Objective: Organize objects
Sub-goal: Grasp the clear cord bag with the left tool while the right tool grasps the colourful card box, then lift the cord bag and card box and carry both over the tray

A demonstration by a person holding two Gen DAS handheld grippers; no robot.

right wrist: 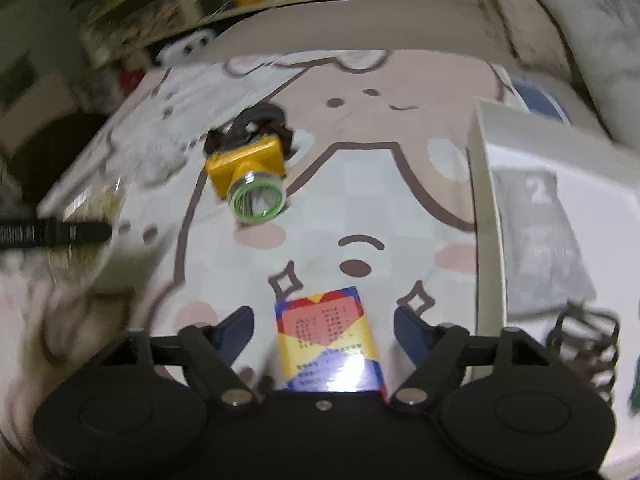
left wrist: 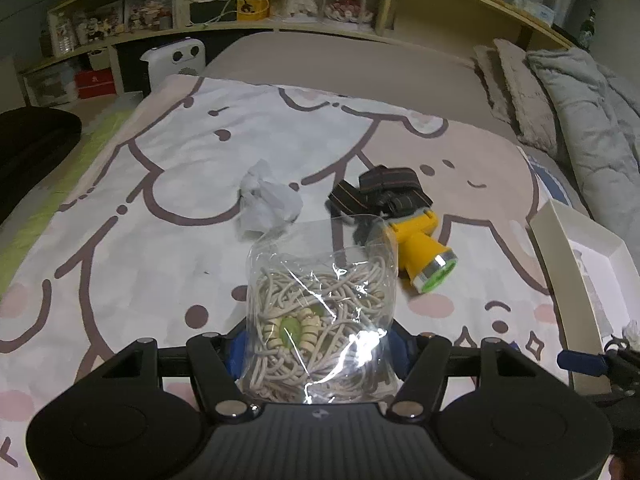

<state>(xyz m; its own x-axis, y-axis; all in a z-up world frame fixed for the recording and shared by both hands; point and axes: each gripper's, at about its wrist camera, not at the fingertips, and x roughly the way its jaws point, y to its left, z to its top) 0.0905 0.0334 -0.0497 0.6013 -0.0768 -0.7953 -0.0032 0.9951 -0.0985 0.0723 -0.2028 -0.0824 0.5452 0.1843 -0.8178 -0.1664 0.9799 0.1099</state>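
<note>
My left gripper (left wrist: 318, 352) is shut on a clear plastic bag of beige cord and beads (left wrist: 320, 312), which stands up between the blue pads (left wrist: 236, 354). My right gripper (right wrist: 324, 328) is open. A small colourful card box (right wrist: 330, 344) sits between its blue fingers (right wrist: 408, 328) and touches neither pad. A yellow headlamp (left wrist: 422, 252) (right wrist: 250, 176) with a black strap lies on the cartoon-print blanket (left wrist: 160, 240), beyond both grippers. A crumpled white bag (left wrist: 266, 204) lies left of the headlamp.
An open white box (left wrist: 568, 248) (right wrist: 486, 200) stands on the bed at the right, with a grey sheet and a black wire item (right wrist: 580, 344) inside. Pillows (left wrist: 520, 96) and a grey duvet lie at the far right. Shelves (left wrist: 280, 8) run behind the bed.
</note>
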